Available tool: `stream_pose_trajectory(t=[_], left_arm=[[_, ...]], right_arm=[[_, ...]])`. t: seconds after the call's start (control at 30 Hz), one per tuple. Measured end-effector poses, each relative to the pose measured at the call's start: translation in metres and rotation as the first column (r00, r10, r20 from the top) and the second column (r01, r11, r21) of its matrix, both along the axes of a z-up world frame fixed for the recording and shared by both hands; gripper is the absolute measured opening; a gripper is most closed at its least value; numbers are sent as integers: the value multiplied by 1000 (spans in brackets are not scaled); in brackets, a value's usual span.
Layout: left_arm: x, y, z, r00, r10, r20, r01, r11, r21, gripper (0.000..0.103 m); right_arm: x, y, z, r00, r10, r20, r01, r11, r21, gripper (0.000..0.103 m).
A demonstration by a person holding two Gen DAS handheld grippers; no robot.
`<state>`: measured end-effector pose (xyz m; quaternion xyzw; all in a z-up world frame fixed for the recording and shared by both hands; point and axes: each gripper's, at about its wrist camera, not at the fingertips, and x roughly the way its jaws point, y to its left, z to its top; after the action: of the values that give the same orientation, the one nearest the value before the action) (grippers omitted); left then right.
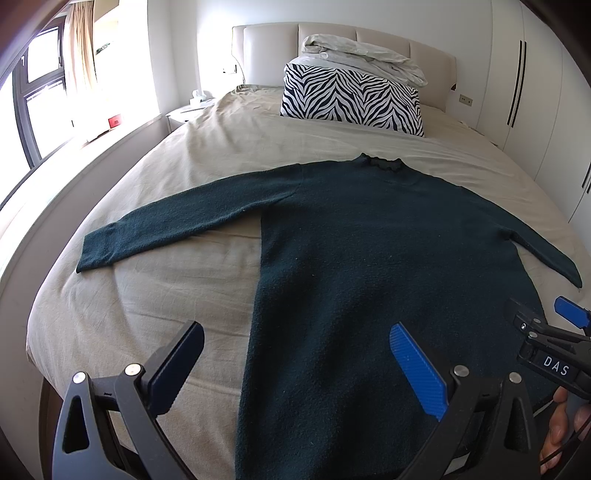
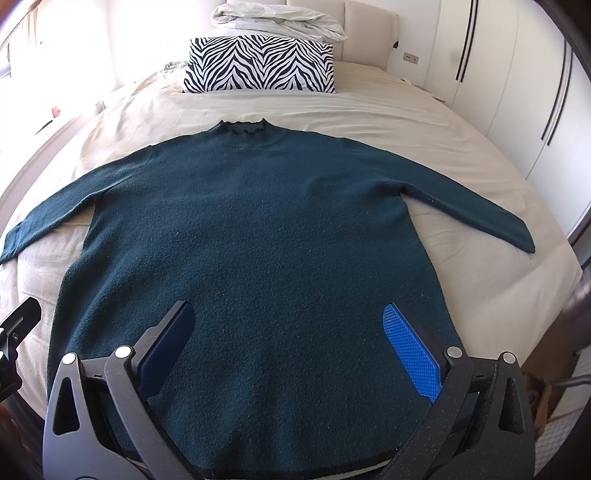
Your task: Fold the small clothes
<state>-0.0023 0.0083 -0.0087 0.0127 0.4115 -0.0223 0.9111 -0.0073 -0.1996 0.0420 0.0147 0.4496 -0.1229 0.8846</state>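
The folding has not begun yet, I think. The dark green sweater (image 2: 258, 240) lies flat on the bed (image 2: 406, 110), spread out with the collar pointing to the headboard and both sleeves stretched to the sides. No part of it is turned over.

The left claw (image 1: 295, 369) hovers above the lower left part of the sweater, with its jaws wide apart and nothing between them. One finger is over the beige sheet, the other over the knit. The right claw (image 2: 291, 347) is also released, its jaws spread over the lower middle of the sweater, near the hem. I cannot tell if either one touches the fabric.

The next move, in my judgement, is to take one sleeve (image 1: 177, 225) or one side edge and bring it over the body. For this a claw must go down and pinch the knit without catching the sheet under it.

The sweater looks thick and a little fuzzy, with a small frilled collar (image 2: 245, 127). It seems soft and may sag when lifted. Behind it stands a zebra pillow (image 2: 258, 64) with a folded duvet (image 2: 277, 18) on top, well apart from the sweater.
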Motion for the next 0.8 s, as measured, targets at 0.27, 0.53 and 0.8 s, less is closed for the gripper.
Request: stream_pose_trajectory(t=[0.27,0.53,0.8], left_arm=[[1,0,0,1000,0,-1,0,1000,-1,103],[0,0,0,1000,2,-2,-2,1000,-2,103],[0,1,-1,1000,2,-4,-2,1000,-7,103]], right_arm=[[0,-1,0,1000,0,0,0,1000,1,103],[0,-2,-2,1000,-1,-3,1,1000,3,103],[0,-2,-3,1000,-1,-5,1,1000,4,103]])
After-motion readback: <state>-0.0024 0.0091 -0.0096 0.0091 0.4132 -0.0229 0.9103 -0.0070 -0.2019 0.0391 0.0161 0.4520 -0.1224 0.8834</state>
